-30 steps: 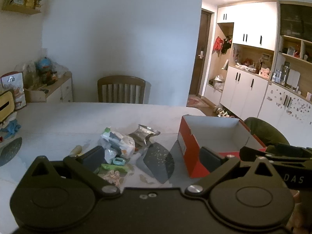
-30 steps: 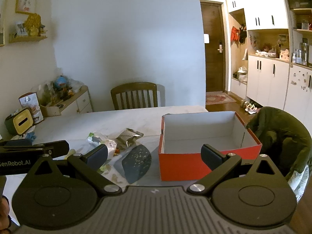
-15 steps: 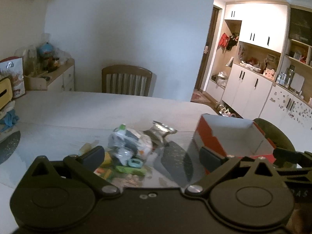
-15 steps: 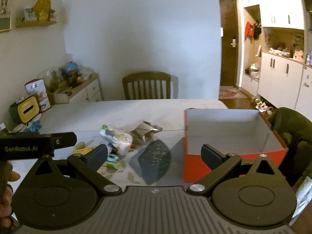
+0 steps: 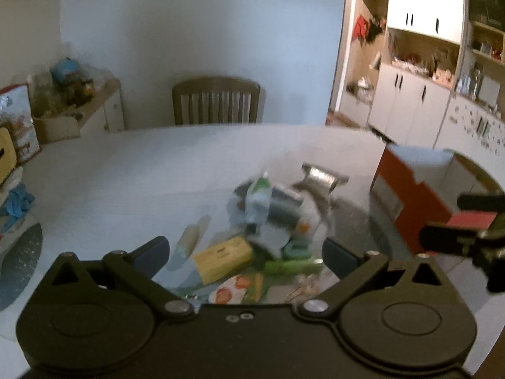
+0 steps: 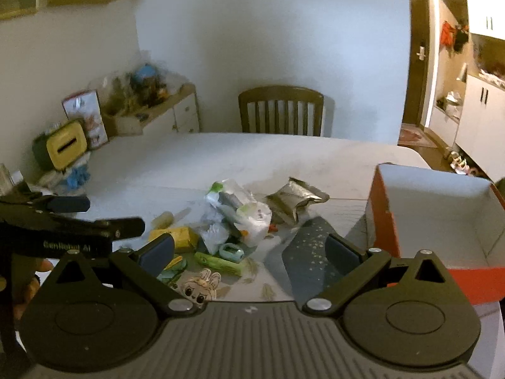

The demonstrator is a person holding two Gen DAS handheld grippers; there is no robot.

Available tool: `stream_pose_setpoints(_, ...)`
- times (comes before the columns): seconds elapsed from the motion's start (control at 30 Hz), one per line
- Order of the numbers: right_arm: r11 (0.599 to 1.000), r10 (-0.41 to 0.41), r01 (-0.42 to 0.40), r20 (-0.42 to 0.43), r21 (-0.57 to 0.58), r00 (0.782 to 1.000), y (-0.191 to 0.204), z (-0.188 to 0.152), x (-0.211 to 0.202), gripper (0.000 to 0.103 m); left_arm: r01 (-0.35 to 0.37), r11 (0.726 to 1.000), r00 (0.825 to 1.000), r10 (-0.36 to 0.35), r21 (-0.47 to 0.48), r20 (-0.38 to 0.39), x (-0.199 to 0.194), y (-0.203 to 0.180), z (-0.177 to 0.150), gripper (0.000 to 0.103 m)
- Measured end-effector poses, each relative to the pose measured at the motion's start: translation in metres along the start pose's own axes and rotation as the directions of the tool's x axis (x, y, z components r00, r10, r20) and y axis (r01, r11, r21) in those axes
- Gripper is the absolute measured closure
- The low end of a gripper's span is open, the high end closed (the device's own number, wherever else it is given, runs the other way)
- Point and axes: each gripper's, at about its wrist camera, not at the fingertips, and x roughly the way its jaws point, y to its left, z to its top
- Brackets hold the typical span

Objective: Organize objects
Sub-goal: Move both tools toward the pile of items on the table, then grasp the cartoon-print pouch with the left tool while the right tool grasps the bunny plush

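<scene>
A heap of small items lies on the white table: a crumpled white plastic bag (image 6: 249, 208) (image 5: 277, 211), a silver foil pouch (image 6: 295, 199) (image 5: 320, 180), a yellow packet (image 6: 180, 233) (image 5: 224, 257), a green stick (image 6: 217, 262) and a bunny sticker (image 6: 200, 285). An open red box (image 6: 442, 221) (image 5: 413, 195) with a white inside stands to the right. My left gripper (image 5: 244, 249) hovers open over the near side of the heap. My right gripper (image 6: 249, 248) is open too, just short of the heap, holding nothing.
A wooden chair (image 6: 281, 110) stands at the far table edge. A yellow tissue holder (image 6: 64, 147) and blue cloth (image 6: 75, 175) sit at the table's left. Dark round patches (image 6: 311, 246) mark the table. White cabinets (image 5: 410, 101) line the right wall.
Both grippers have swung left and forward toward the heap, so the red box slid to the right edge of each view. The left view is motion-blurred. Both stay open.
</scene>
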Motion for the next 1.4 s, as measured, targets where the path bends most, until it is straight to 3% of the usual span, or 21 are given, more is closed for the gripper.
stream_pose_setpoints(0.23, 0.999, 0.017, -0.02, -0.123, -0.024, 0.992, 0.014, -0.005, 0.053, 0.001, 0.044, 0.998, 0.995, -0.04, 0.042, -0.092, 0.04, 0.016, -0.024, 0.006)
stream_pose_setpoints(0.47, 0.997, 0.054, -0.036, -0.268, 0.072, 0.962, 0.017, -0.012, 0.101, 0.002, 0.11, 0.993, 0.981, -0.101, 0.049, -0.165, 0.066, 0.021, -0.038, 0.007)
stream_pose_setpoints(0.57, 0.995, 0.064, -0.037, -0.317, 0.091, 0.946, 0.021, -0.016, 0.118, 0.002, 0.11, 0.991, 0.979, -0.095, 0.073, -0.18, 0.075, 0.018, -0.042, 0.007)
stream_pose_setpoints(0.77, 0.989, 0.094, -0.041, -0.399, 0.139, 0.912, 0.027, -0.023, 0.146, 0.013, 0.12, 0.992, 0.972, -0.108, 0.046, -0.21, 0.084, 0.022, -0.049, 0.007)
stream_pose_setpoints(0.87, 0.989, 0.107, -0.053, -0.429, 0.137, 0.897, 0.03, -0.026, 0.153, 0.023, 0.122, 0.992, 0.969, -0.11, 0.04, -0.222, 0.088, 0.023, -0.05, 0.013)
stream_pose_setpoints(0.97, 0.989, 0.111, -0.054, -0.44, 0.139, 0.891, 0.032, -0.028, 0.157, 0.027, 0.126, 0.991, 0.968, -0.116, 0.032, -0.223, 0.09, 0.025, -0.049, 0.018)
stream_pose_setpoints(1.23, 0.983, 0.147, -0.076, -0.464, 0.169, 0.873, 0.035, -0.03, 0.165, 0.051, 0.157, 0.987, 0.962, -0.147, 0.026, -0.23, 0.093, 0.027, -0.049, 0.041)
stream_pose_setpoints(1.4, 0.981, 0.156, -0.082, -0.462, 0.177, 0.873, 0.036, -0.029, 0.165, 0.063, 0.17, 0.985, 0.96, -0.162, 0.019, -0.228, 0.093, 0.027, -0.049, 0.048)
